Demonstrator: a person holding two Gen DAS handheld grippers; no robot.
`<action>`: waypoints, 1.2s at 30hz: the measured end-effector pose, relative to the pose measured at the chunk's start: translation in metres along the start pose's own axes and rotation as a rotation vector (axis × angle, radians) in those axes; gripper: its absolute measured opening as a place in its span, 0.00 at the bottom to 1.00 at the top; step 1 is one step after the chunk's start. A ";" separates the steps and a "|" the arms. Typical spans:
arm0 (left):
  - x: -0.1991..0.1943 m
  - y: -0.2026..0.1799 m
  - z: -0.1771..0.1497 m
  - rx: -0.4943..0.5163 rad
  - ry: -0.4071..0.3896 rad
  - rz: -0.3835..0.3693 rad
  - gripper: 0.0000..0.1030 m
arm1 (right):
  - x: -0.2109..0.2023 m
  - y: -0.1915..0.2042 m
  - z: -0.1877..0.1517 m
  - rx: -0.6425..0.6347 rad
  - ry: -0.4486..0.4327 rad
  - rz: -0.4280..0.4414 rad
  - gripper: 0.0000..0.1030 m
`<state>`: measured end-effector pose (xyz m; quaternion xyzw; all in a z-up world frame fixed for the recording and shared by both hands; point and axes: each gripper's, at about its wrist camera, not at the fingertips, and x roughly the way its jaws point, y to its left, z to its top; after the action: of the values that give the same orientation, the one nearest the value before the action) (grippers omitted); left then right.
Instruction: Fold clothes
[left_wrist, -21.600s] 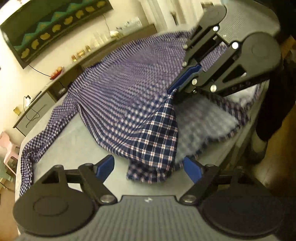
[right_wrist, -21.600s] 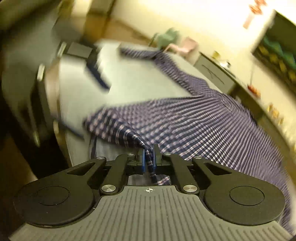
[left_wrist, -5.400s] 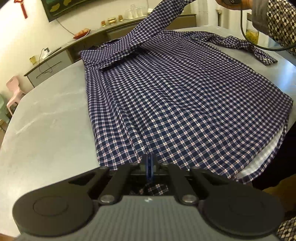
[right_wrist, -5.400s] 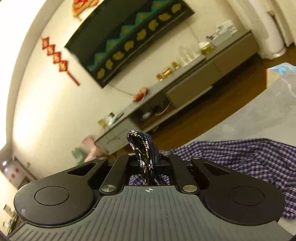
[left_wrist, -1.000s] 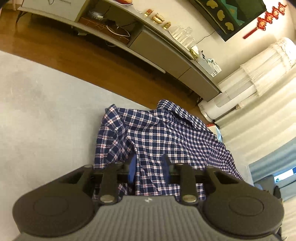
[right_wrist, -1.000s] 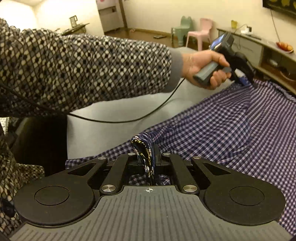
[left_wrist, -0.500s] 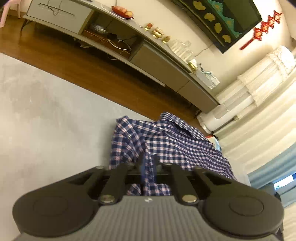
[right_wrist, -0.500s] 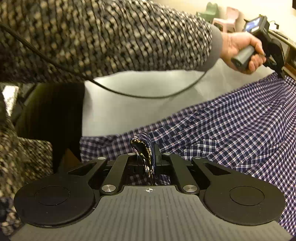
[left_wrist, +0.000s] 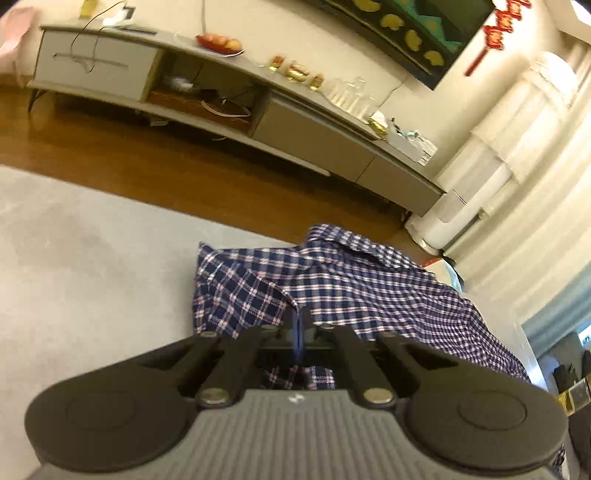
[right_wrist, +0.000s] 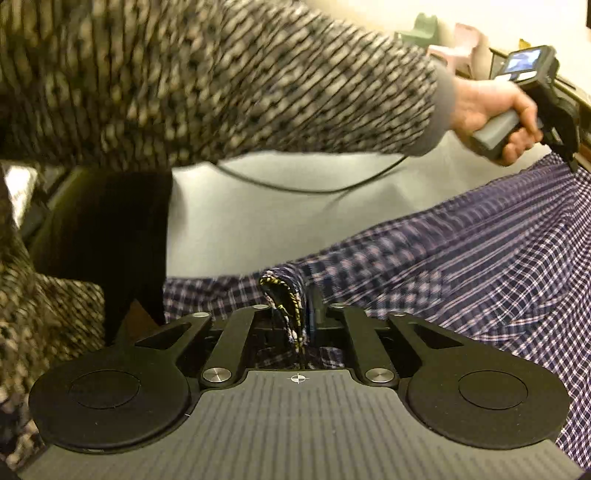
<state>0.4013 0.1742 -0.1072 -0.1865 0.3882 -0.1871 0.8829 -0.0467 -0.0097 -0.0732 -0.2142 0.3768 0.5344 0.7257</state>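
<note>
You are working in a home living room. Evidence: long low media cabinet (left_wrist: 229, 107) on the far wall, fruit plate (left_wrist: 219, 43) and glassware (left_wrist: 349, 98) on its top, wood floor (left_wrist: 147, 166), red hanging ornament (left_wrist: 491, 33), pale curtains (left_wrist: 535, 177), small plastic chairs (right_wrist: 424, 27).

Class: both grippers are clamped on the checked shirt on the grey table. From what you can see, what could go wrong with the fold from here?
1. The right gripper pinches only a small bunched edge of the shirt; it may slip out under tension.
2. The shirt near the left gripper is rumpled, so creases could get folded in.
3. The cable hangs over the table and might snag.
</note>
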 end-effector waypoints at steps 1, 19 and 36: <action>-0.001 0.003 -0.001 -0.021 -0.005 -0.009 0.00 | 0.008 0.002 -0.002 -0.009 0.024 -0.020 0.07; 0.007 0.033 0.001 -0.126 0.046 0.024 0.06 | 0.055 0.024 -0.009 0.015 -0.019 -0.080 0.33; -0.223 -0.040 -0.214 -0.044 0.155 0.009 0.47 | 0.008 -0.017 -0.010 0.235 -0.007 -0.020 0.47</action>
<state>0.0922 0.2063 -0.0851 -0.1891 0.4604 -0.1886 0.8466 -0.0326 -0.0176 -0.0871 -0.1297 0.4322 0.4800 0.7523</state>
